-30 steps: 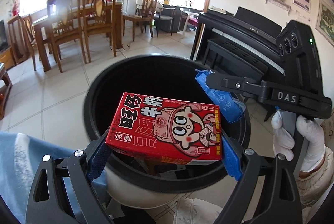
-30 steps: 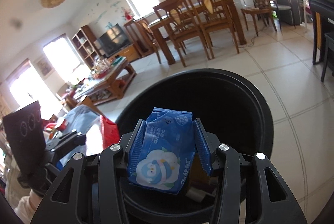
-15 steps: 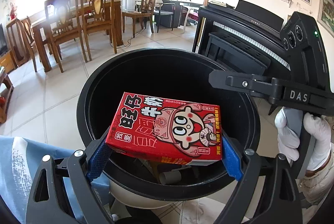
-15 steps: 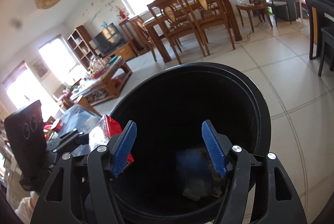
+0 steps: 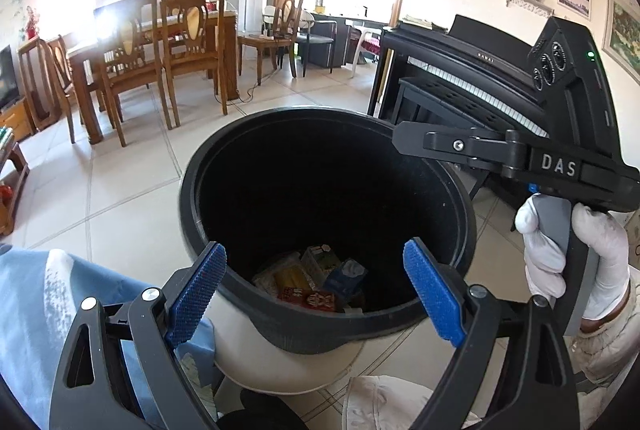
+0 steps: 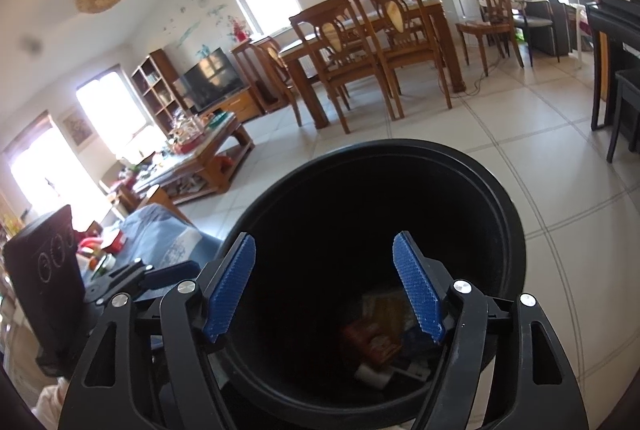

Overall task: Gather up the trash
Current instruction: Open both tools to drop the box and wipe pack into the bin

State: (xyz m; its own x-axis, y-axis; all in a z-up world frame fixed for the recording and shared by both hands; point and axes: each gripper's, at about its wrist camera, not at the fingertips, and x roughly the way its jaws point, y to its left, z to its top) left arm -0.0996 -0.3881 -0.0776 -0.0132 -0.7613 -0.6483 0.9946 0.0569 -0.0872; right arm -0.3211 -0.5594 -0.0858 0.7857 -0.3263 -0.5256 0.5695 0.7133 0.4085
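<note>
Black plastic bin [image 5: 224, 294] sits directly under both tools, its mouth filling the space ahead of the pads. Step in hand, by my reading: the drop is done for this load, and both grippers hang over the rim empty.

Left gripper [image 5: 316, 294]: jaws spread wide, nothing between the blue pads. Right gripper [image 6: 324, 286]: jaws have just been opening, nothing between them either; the gloved hand [image 5: 576, 262] on its handle shows at the right of the left view.

Contents, seen below and between the pads: red milk carton [image 5: 308, 300] lying flat at the bottom, blue tissue pack [image 5: 346, 276] just beside it, yellowish wrappers [image 5: 284, 276] and a pale carton [image 5: 320, 258] behind (right view shows the same heap, dim and blurred).

Next move, as a judgement: lift both tools clear of the rim and turn toward the cluttered coffee table [image 6: 192, 157], well ahead and left of the right gripper, to look for more trash.
</note>
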